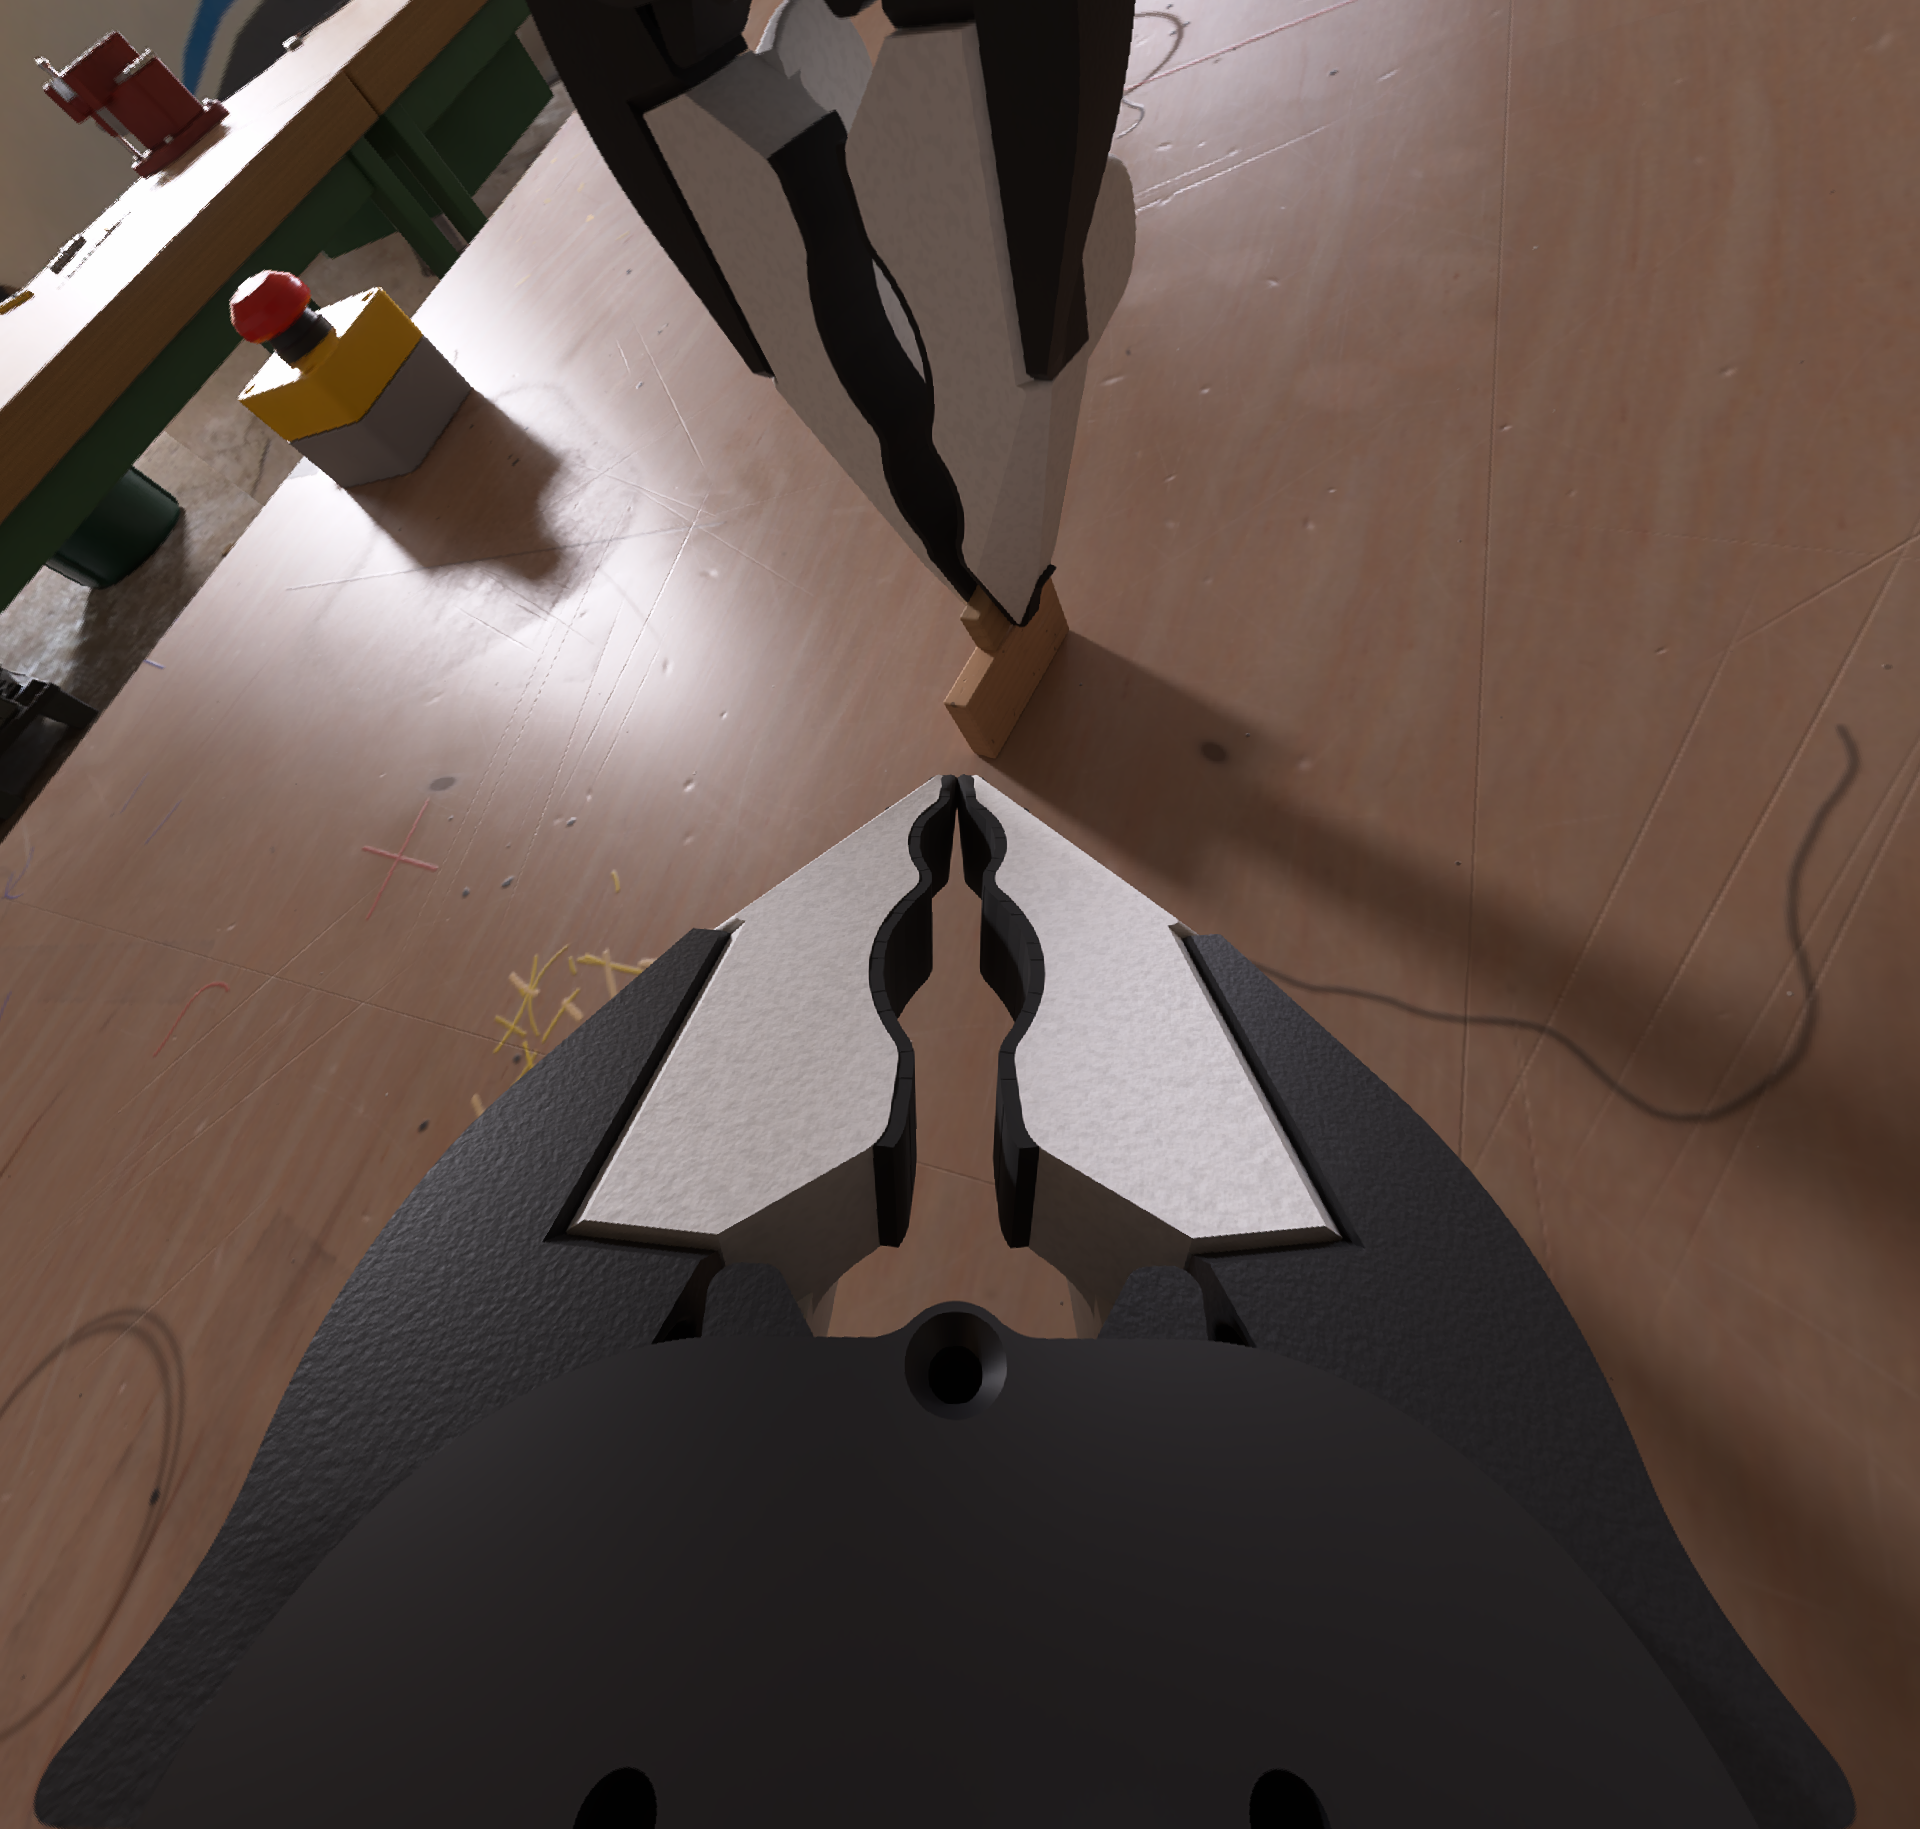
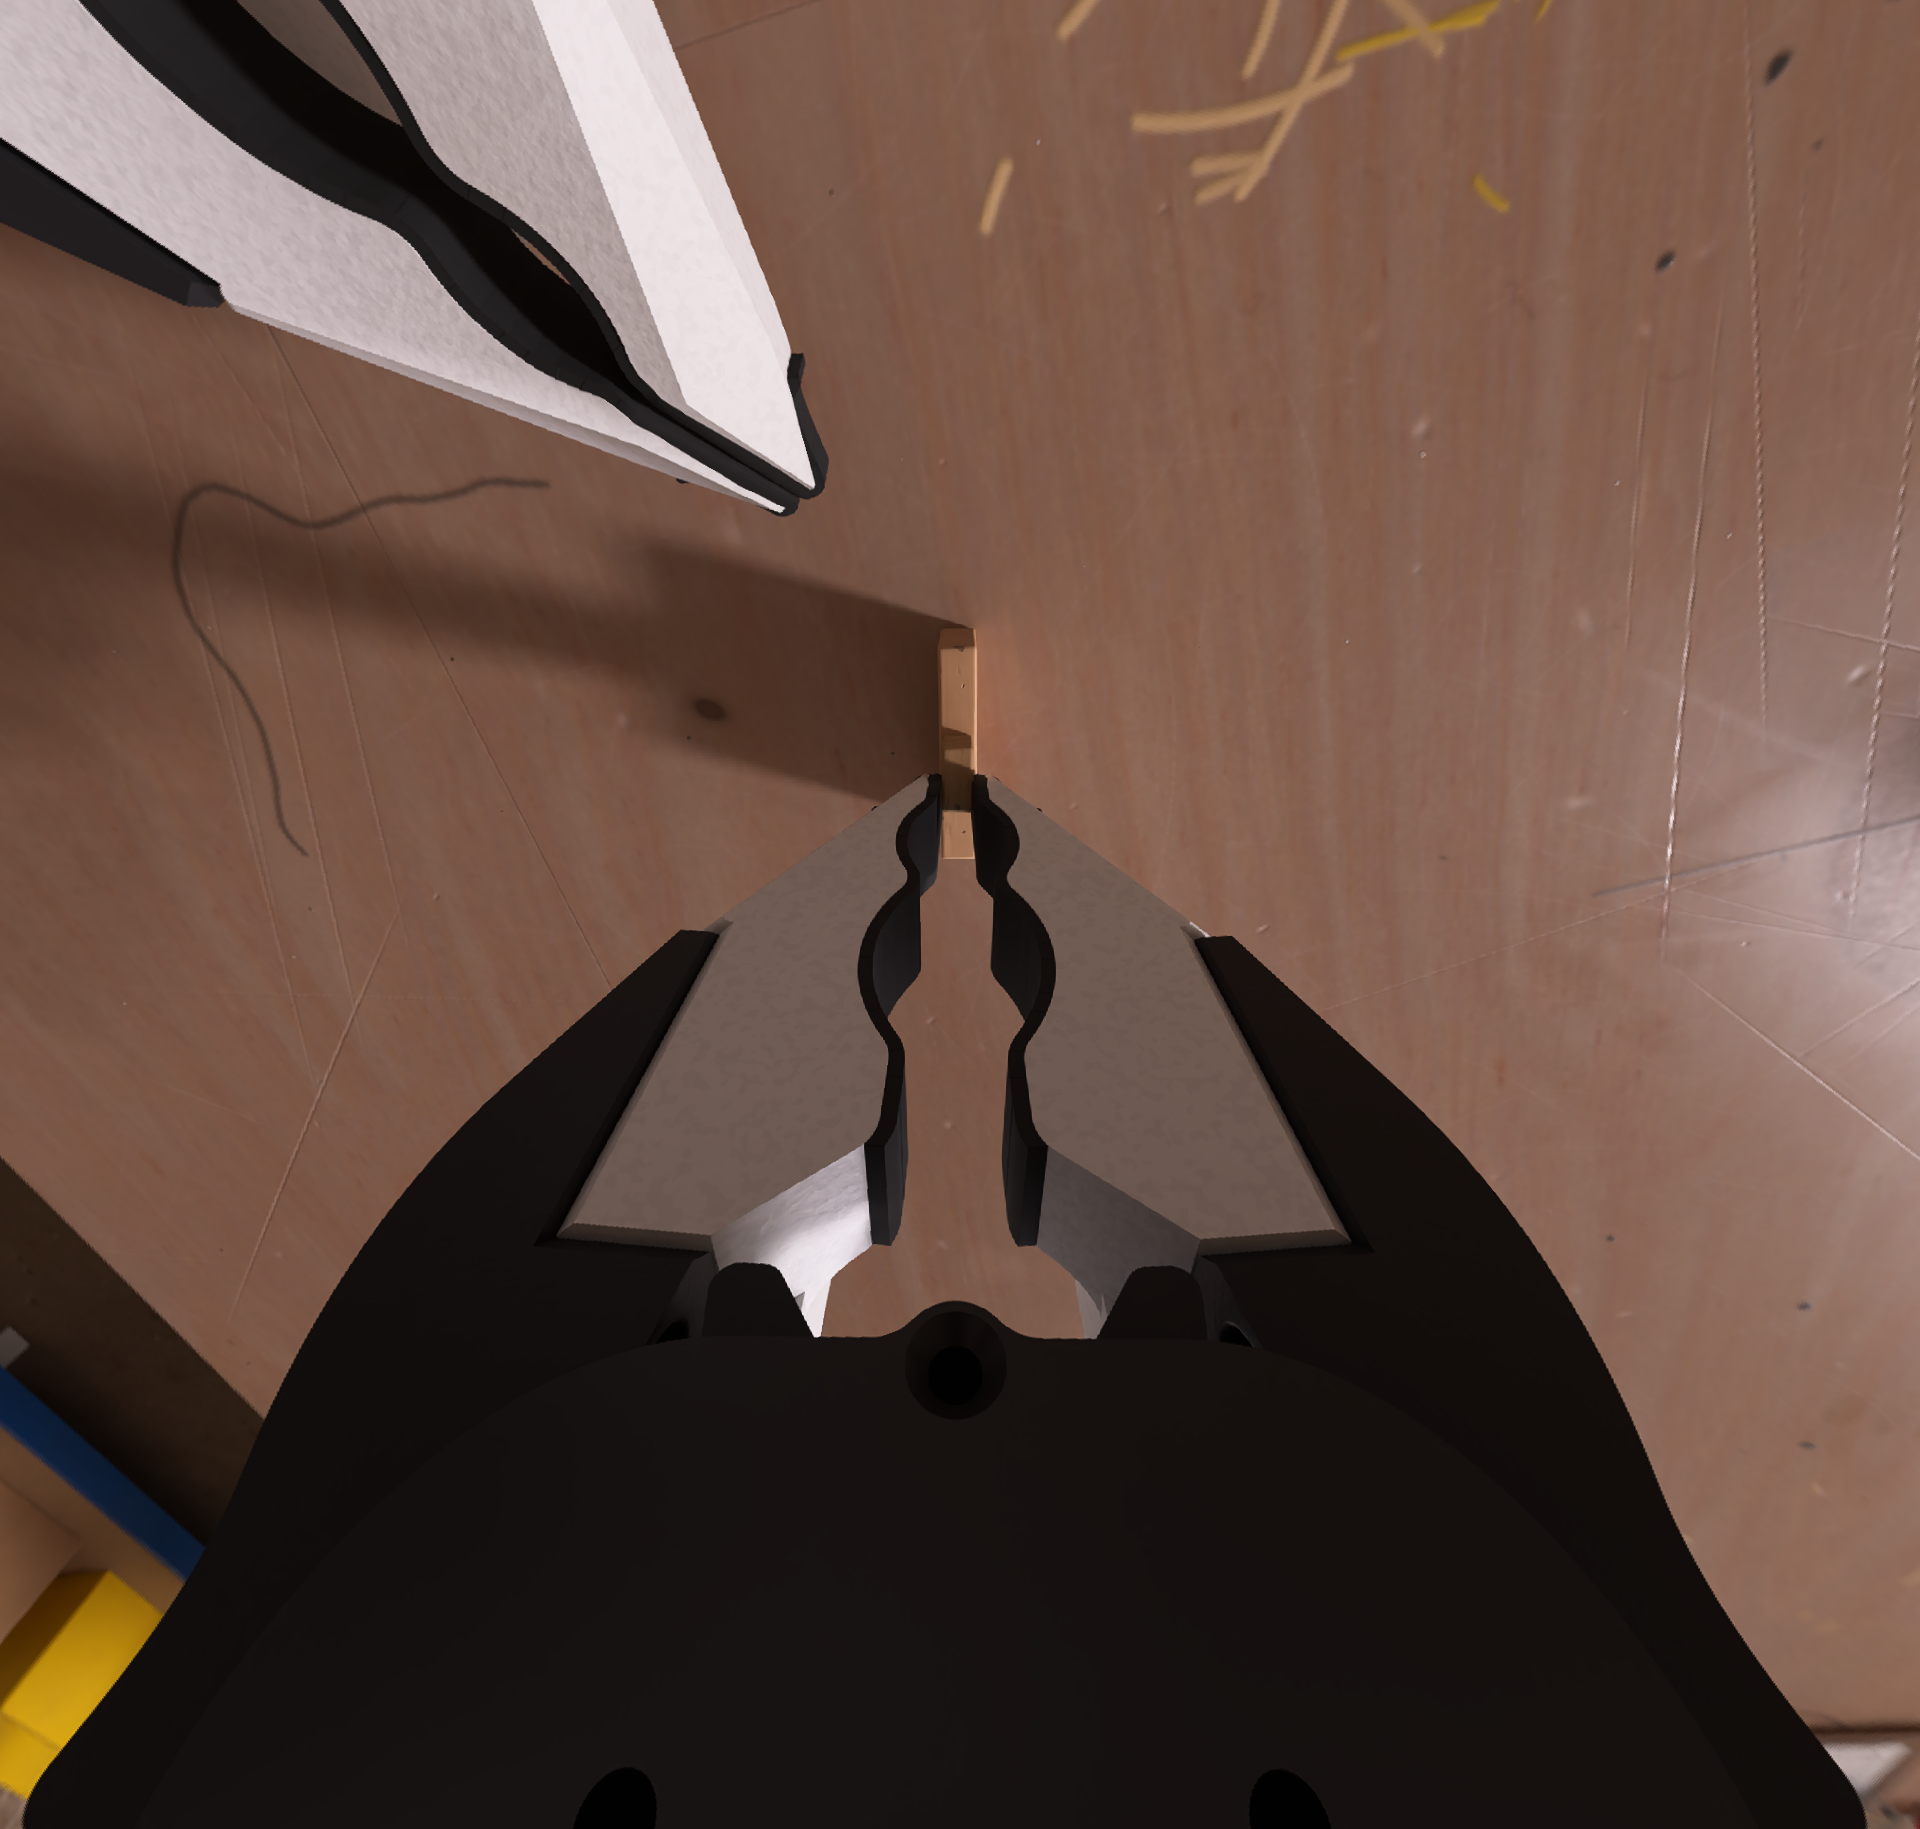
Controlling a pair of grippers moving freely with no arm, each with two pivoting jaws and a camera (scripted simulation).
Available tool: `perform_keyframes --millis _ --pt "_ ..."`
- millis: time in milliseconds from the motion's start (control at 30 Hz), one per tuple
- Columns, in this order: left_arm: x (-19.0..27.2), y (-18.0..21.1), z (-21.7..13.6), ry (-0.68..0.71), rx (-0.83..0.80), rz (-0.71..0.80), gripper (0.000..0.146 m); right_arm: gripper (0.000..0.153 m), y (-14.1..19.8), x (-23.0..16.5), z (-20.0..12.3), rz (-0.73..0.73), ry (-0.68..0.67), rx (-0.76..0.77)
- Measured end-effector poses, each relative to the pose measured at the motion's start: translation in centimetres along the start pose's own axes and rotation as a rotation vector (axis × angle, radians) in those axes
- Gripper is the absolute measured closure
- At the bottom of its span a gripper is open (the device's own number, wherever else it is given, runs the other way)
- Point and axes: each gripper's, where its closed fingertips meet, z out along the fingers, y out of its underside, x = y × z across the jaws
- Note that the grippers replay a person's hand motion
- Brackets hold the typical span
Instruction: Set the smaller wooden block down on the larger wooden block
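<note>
My right gripper (image 2: 955,792) pinches the smaller wooden block (image 2: 957,834) atop the larger wooden block (image 2: 957,683), which stands on edge on the bench (image 2: 1351,636), long axis pointing away. My left gripper (image 1: 957,782) hovers closed, empty.

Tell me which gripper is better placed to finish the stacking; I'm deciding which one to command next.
Right. The right gripper is shut on the smaller wooden block, already at the top of the larger wooden block. The left gripper is shut, holds nothing, and sits short of the blocks.
</note>
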Motion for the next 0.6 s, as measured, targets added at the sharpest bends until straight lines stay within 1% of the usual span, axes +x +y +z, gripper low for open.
perform_keyframes --millis 133,267,533,567,600 --pt "-0.02 -0.06 -0.06 0.000 0.008 -0.001 0.146 0.148 -0.04 -0.02 -0.03 -0.023 0.024 -0.057" --pt "-0.12 -0.12 -0.12 -0.006 0.014 -0.005 0.146 0.148 -0.05 -0.01 -0.03 -0.015 0.020 -0.043" --pt "-0.65 0.03 0.02 -0.037 -0.001 -0.026 0.144 0.146 -0.25 0.14 -0.13 -0.020 0.014 0.104" --pt "-0.72 0.06 0.04 -0.040 -0.003 -0.031 0.143 0.139 -0.44 0.21 -0.36 -0.014 0.018 0.142" --pt "-0.79 0.08 0.06 -0.041 -0.005 -0.035 0.143 0.136 -0.64 0.21 -0.70 -0.006 0.014 0.184"
